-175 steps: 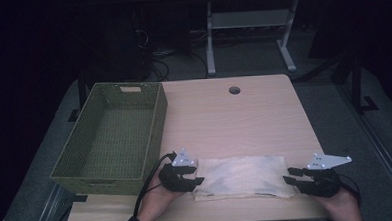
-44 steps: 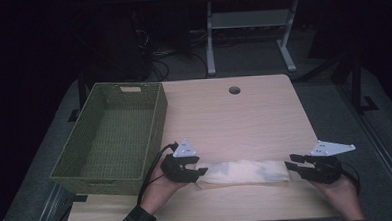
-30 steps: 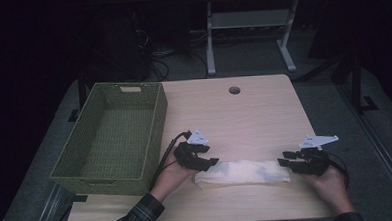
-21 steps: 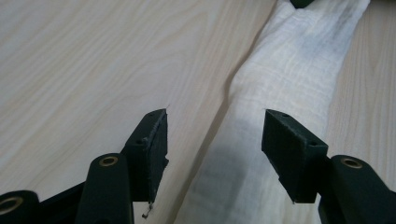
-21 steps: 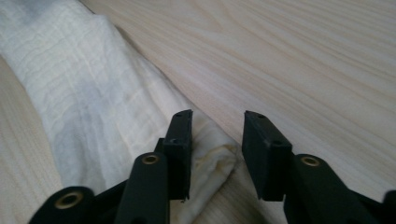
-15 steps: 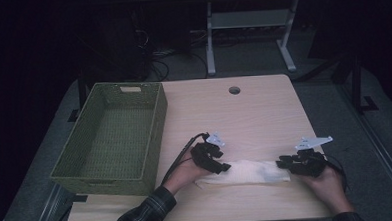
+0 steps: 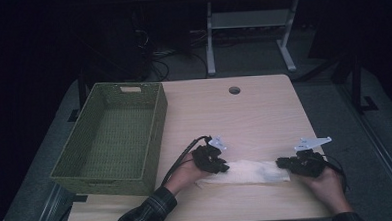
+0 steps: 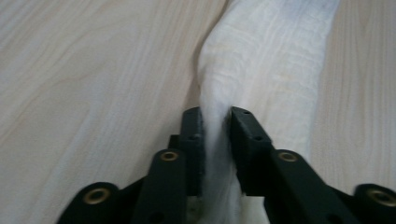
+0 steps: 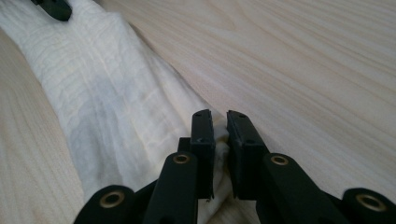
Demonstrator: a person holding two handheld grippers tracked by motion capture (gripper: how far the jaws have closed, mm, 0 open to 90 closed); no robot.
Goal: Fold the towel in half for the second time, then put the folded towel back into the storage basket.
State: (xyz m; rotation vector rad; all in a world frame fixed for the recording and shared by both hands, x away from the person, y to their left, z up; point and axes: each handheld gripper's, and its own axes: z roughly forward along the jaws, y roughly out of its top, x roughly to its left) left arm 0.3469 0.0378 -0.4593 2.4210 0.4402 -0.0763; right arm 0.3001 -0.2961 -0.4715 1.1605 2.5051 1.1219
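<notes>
Bare bench (image 7: 244, 118) lies beyond the cloth (image 7: 249, 172); basket (image 7: 110, 139) left. Left tool (image 7: 220, 165) and right tool (image 7: 282, 163), just closing, pinch its ends.

Dark room; pale wooden table (image 7: 244, 113)

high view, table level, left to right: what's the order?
green woven basket → left gripper, shut on the cloth's left end → white folded cloth → right gripper, shut on its right end → bare table edge.
</notes>
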